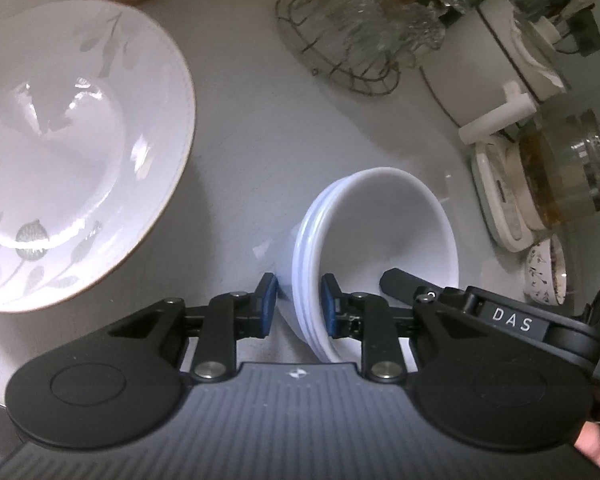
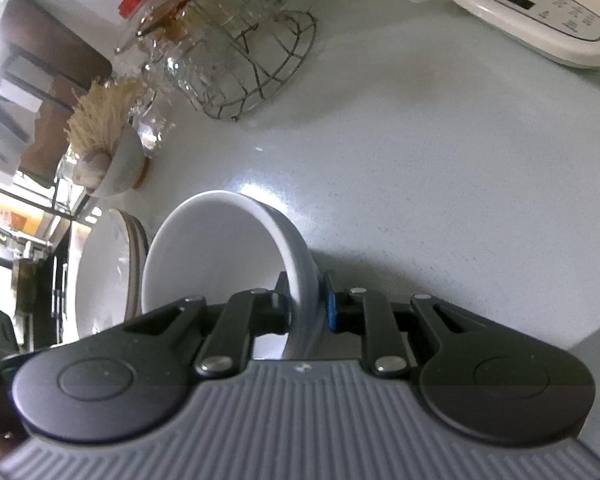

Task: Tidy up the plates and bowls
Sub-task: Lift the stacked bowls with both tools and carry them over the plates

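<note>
My left gripper [image 1: 299, 303] straddles the near rim of a stack of small white bowls [image 1: 384, 236]; its blue pads [image 1: 269, 304] stand a little off the rim on both sides. My right gripper [image 2: 305, 306] is shut on the opposite rim of the same white bowl stack [image 2: 212, 256], one finger inside, one outside; its black finger [image 1: 404, 280] shows inside the bowl in the left wrist view. A large white leaf-patterned plate [image 1: 72, 152] lies to the left, and shows as a stack of plates [image 2: 104, 272] in the right wrist view.
White countertop [image 2: 440, 184]. A wire basket of glassware [image 2: 252, 56] stands at the back. A white appliance base [image 2: 540, 16] with a glass teapot [image 1: 568, 168] and a white kettle [image 1: 496, 60] are at the right. A cup of toothpicks [image 2: 108, 148] stands left.
</note>
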Demonstrator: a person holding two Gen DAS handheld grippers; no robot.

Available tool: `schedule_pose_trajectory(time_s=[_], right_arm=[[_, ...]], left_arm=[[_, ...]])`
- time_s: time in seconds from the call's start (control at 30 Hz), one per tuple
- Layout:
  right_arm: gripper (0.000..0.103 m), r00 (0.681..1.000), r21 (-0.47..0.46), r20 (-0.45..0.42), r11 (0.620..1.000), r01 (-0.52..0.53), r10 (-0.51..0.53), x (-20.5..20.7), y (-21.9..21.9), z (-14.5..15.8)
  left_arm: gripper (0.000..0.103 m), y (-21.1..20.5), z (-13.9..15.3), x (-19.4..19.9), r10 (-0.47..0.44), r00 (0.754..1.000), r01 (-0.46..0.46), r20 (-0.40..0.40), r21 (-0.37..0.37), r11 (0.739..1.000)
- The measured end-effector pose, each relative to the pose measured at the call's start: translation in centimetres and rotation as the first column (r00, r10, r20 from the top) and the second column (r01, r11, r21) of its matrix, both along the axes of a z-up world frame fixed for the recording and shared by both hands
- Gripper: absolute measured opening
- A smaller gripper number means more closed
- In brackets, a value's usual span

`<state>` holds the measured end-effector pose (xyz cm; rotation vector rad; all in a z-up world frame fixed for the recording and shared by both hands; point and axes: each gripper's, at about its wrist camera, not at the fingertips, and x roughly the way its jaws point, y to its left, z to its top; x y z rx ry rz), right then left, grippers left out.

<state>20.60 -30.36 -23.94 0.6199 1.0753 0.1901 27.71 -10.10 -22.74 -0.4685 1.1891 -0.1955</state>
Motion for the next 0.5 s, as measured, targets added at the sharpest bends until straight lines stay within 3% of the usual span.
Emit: schedule_pose_trajectory(time_s=[0.5], right_arm=[[0.02,0.993,0.005,0.055,0.994,0.105,-0.105,-2.5,0.4,4.9]], left_arm=[[0.029,0.7,5.9,0.3,-0.116,0.992,0.117,0.05,-0.004,0.993]])
